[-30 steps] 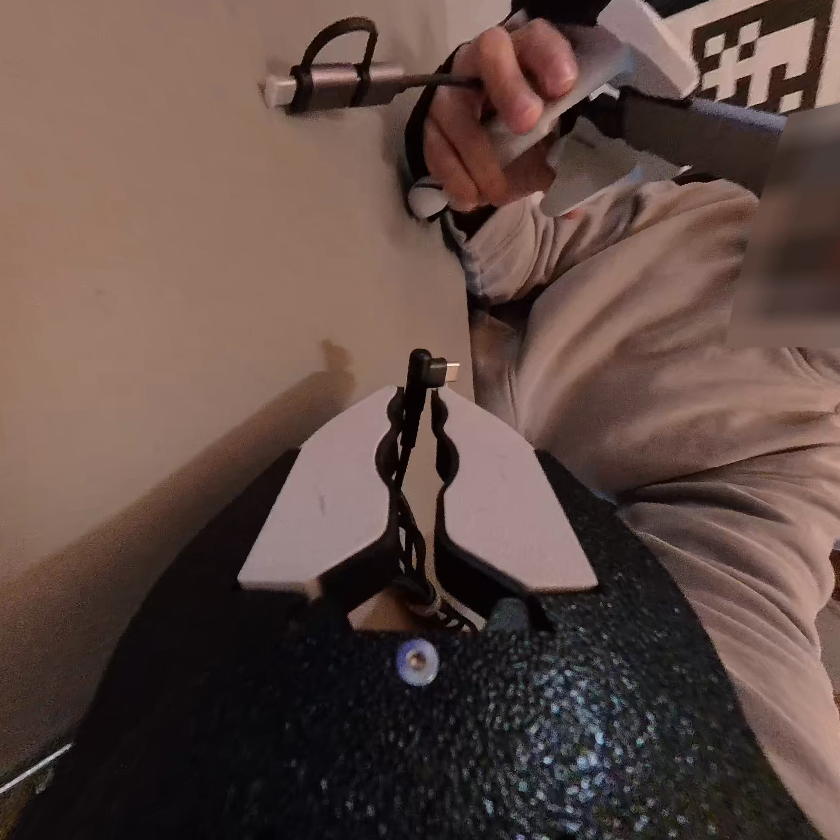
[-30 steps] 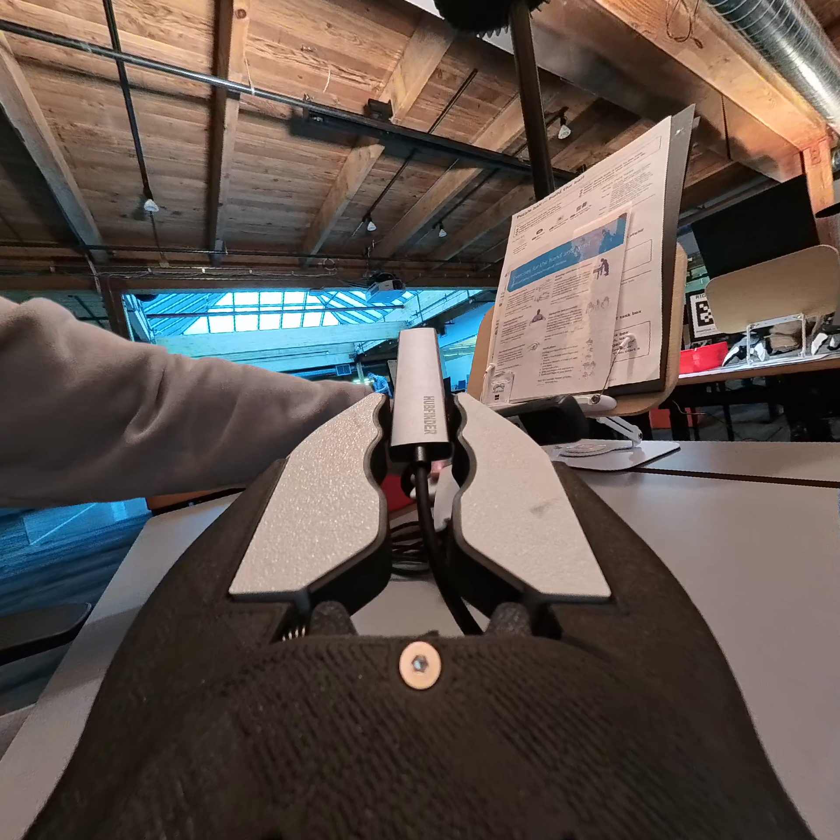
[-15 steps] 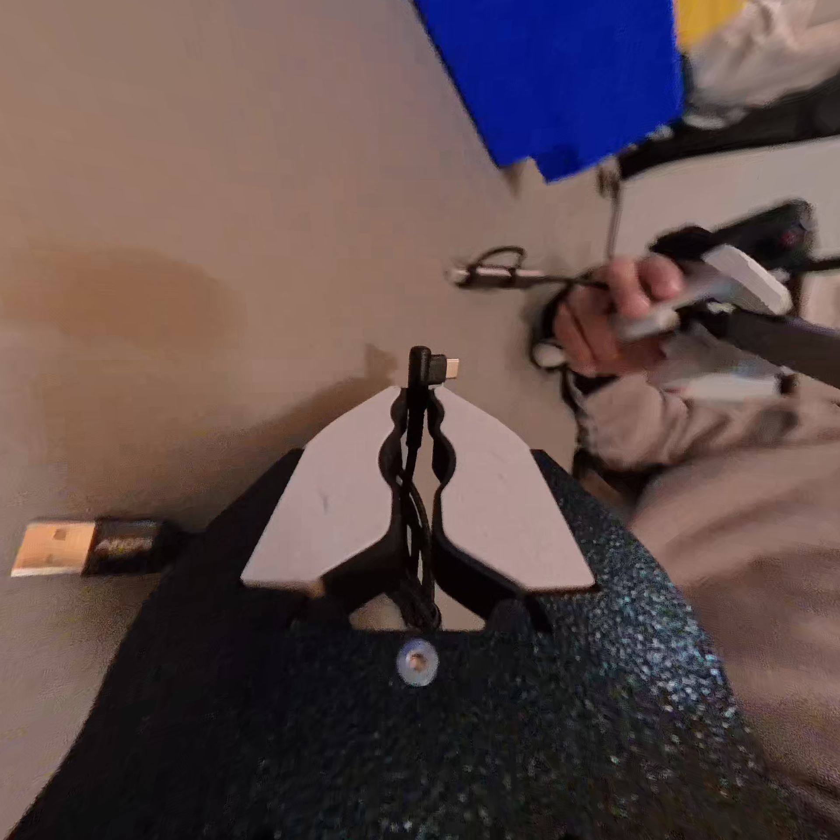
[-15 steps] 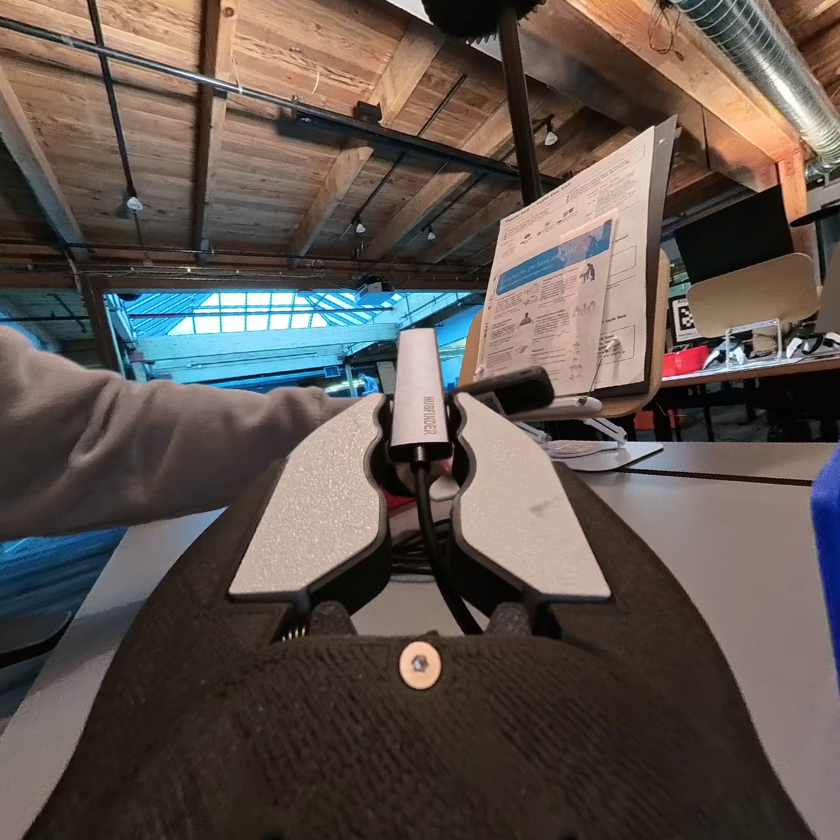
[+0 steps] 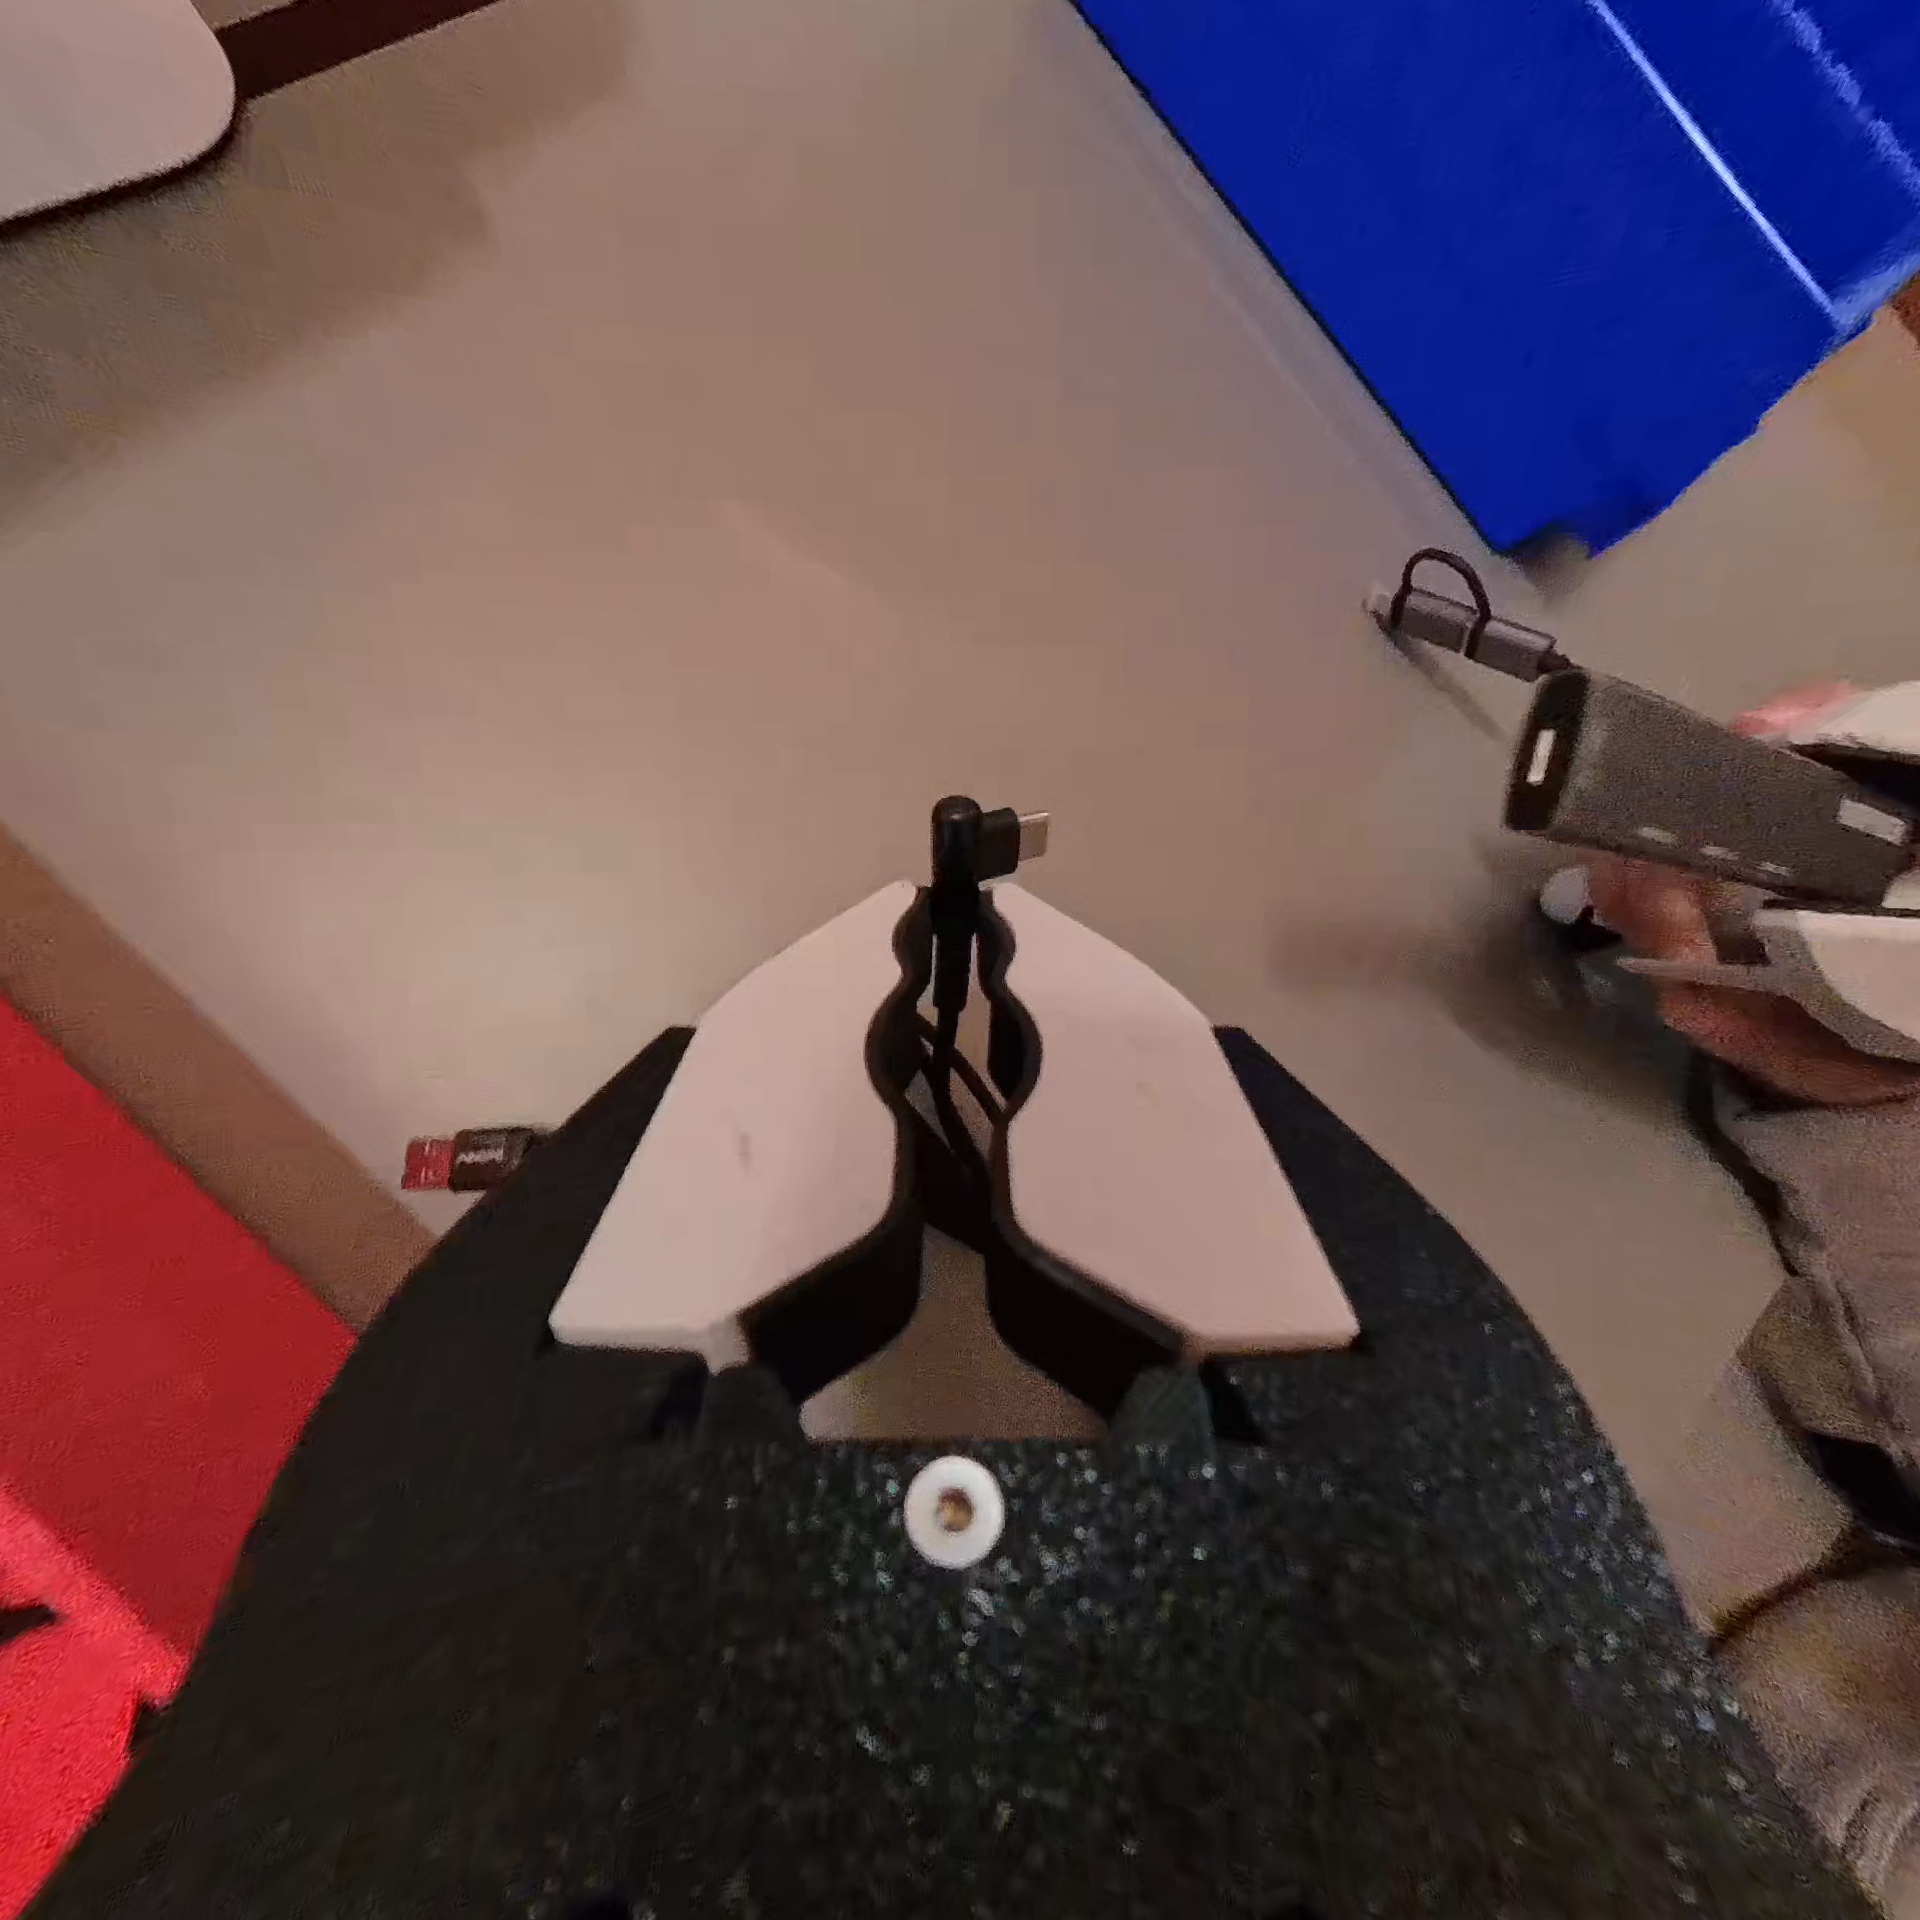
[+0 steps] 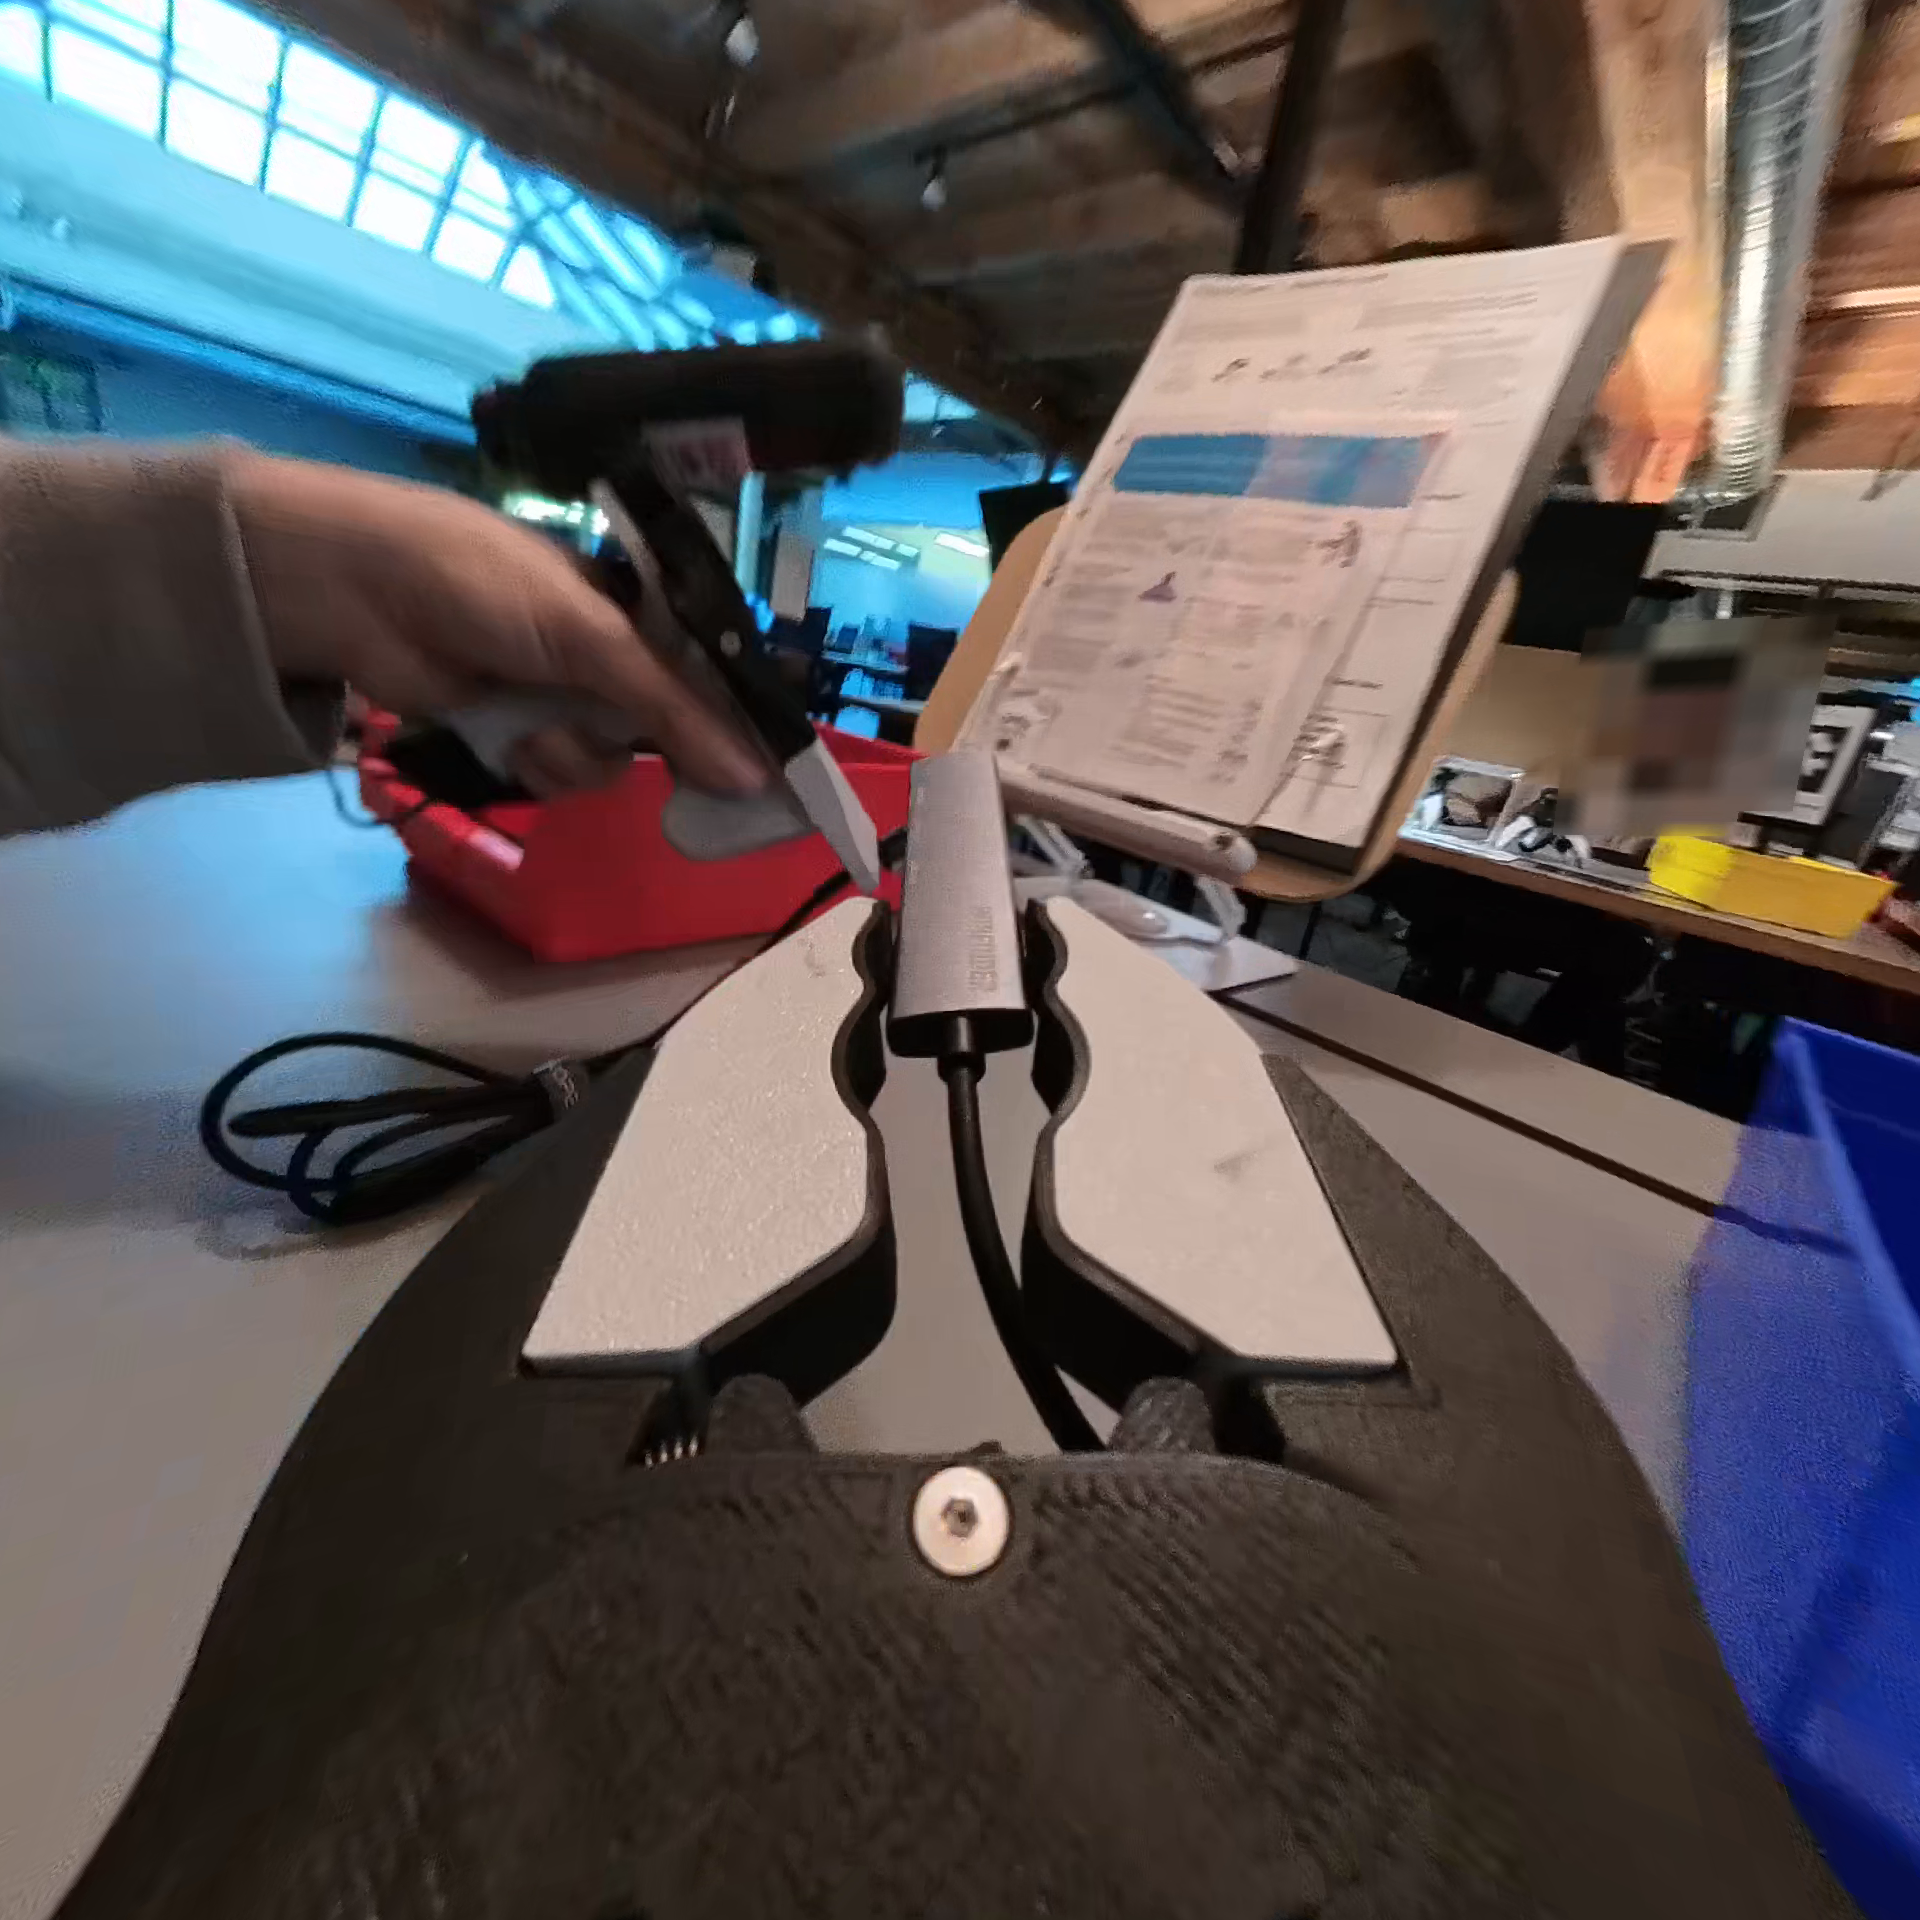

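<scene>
The left gripper has its fingers pinched shut on a black cable, whose angled plug juts past the tips. The right gripper clamps a grey hub that stands above the counter. Best practice, I judge: hold the hub rigid, square plug to port, and press straight.

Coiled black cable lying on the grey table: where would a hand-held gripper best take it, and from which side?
Probably at the banded neck of the coiled black cable, coming down from above: it lies flat on the grey table, strands gathered tight there, while the loops spread loose.
</scene>
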`<state>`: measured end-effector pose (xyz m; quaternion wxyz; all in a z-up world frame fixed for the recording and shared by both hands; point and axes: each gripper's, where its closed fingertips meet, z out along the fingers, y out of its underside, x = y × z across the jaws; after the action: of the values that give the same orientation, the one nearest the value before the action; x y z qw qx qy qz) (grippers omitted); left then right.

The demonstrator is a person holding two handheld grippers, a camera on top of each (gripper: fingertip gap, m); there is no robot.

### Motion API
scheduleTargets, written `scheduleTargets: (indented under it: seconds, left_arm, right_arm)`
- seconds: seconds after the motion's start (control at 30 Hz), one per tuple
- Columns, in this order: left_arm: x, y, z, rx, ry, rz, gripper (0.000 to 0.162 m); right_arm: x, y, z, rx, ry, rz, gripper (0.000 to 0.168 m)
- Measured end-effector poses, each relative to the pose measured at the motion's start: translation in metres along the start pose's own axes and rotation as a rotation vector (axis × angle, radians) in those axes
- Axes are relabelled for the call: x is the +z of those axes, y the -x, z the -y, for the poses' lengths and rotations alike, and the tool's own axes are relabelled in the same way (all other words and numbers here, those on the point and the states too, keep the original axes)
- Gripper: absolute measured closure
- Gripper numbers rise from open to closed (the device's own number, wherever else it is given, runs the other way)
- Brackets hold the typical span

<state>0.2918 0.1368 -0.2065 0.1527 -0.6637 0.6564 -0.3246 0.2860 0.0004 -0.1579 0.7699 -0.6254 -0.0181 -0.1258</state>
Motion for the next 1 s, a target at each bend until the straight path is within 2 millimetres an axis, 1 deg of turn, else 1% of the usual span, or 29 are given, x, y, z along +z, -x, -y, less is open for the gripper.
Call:
scheduleTargets:
  seconds: [0.03,0.07,0.13,0.23,0.3,0.37,0.47,0.6,0.73,0.83,0.87,0.93,1.0]
  left_arm:
    - [-0.008,-0.003,-0.006,0.018,0.007,0.016,0.155]
    - [-0.015,-0.005,-0.012,0.031,0.015,0.028,0.155]
    - [-0.023,-0.007,-0.028,0.046,0.055,0.037,0.155]
    - [-0.029,-0.019,-0.048,0.011,0.076,-0.065,0.155]
    - [-0.029,-0.021,-0.06,-0.021,0.072,-0.122,0.155]
    - [-0.029,-0.02,-0.07,-0.059,0.051,-0.156,0.155]
    - [-0.024,-0.021,-0.084,-0.113,0.017,-0.196,0.155]
    - [-0.008,-0.022,-0.097,-0.12,-0.003,-0.216,0.153]
    - [0.009,-0.03,-0.1,-0.065,0.01,-0.272,0.147]
    - [0.017,-0.045,-0.1,-0.038,0.041,-0.404,0.143]
    - [0.018,-0.049,-0.101,-0.029,0.047,-0.451,0.144]
    - [0.016,-0.055,-0.102,-0.041,0.078,-0.539,0.142]
    - [0.013,-0.06,-0.102,-0.067,0.107,-0.636,0.137]
  right_arm:
    - [0.004,0.008,-0.002,-0.008,0.017,0.034,0.144]
    - [0.007,0.016,-0.003,-0.007,0.024,0.07,0.144]
    - [0.011,0.028,-0.005,-0.031,0.047,0.114,0.144]
    - [0.016,0.049,-0.017,-0.108,0.13,0.212,0.144]
    - [0.018,0.057,-0.024,-0.171,0.17,0.232,0.144]
    - [0.02,0.063,-0.029,-0.228,0.189,0.245,0.144]
    - [0.02,0.072,-0.034,-0.268,0.214,0.291,0.143]
    - [0.021,0.064,-0.03,-0.243,0.198,0.246,0.144]
    - [0.019,0.051,-0.02,-0.155,0.14,0.202,0.144]
    - [0.015,0.039,-0.011,-0.085,0.084,0.163,0.144]
    - [0.014,0.035,-0.008,-0.061,0.059,0.144,0.144]
    - [0.009,0.025,-0.001,-0.013,0.006,0.109,0.144]
    - [0.004,0.018,0.005,0.032,-0.048,0.091,0.144]
